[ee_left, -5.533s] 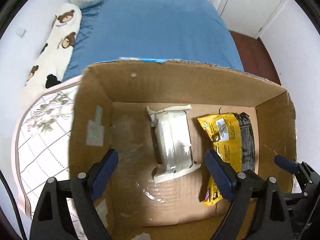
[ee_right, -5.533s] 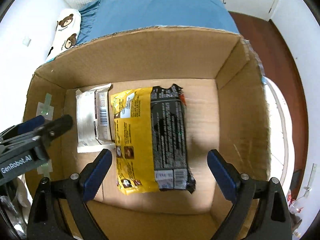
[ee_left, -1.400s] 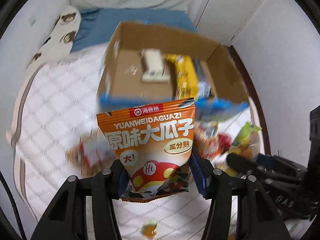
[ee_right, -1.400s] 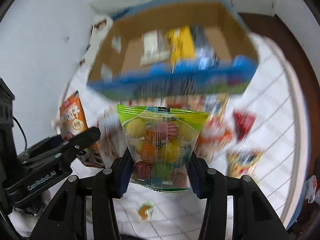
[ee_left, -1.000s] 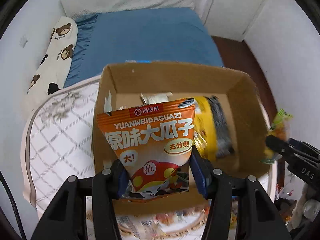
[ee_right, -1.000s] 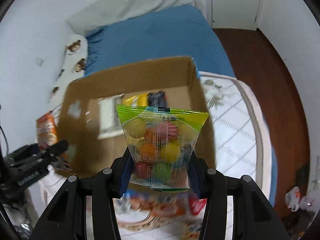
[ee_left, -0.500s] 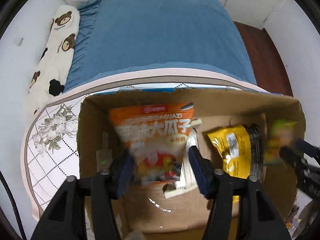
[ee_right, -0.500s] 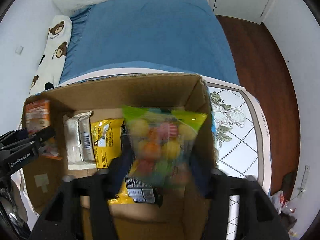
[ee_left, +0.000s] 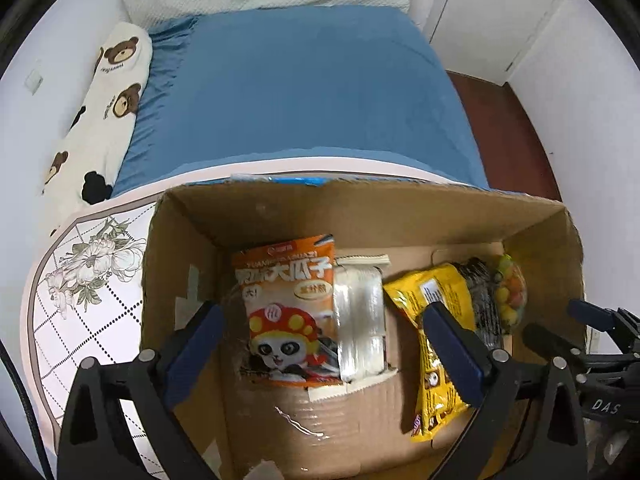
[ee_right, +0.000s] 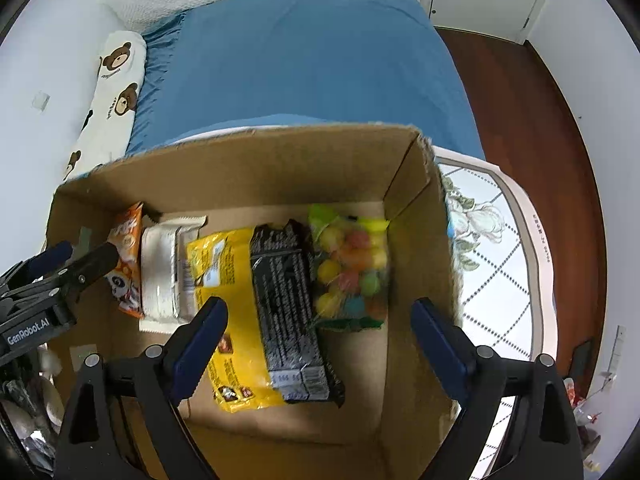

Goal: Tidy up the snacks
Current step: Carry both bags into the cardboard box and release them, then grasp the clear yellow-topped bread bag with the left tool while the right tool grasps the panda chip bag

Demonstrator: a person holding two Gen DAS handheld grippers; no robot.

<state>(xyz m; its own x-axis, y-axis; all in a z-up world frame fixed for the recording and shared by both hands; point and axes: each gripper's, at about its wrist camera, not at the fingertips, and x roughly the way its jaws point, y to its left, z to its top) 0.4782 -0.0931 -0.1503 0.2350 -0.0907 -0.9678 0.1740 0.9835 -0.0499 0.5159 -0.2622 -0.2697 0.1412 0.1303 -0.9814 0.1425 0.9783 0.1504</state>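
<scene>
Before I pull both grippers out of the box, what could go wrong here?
1. The open left gripper hangs low just over the orange seed bag; lifting at a slant might catch and drag it.
2. The candy bag lies close to the box wall and partly on the black and yellow packet; the open right gripper could nudge it while leaving.

Soft, even room light, fairly bright. Fisheye bending curves the walls, with black corners. The candy bag (ee_right: 349, 270) smears with motion blur; the clear packet (ee_left: 359, 322) glares. Box walls (ee_right: 248, 168) shade the floor inside.
</scene>
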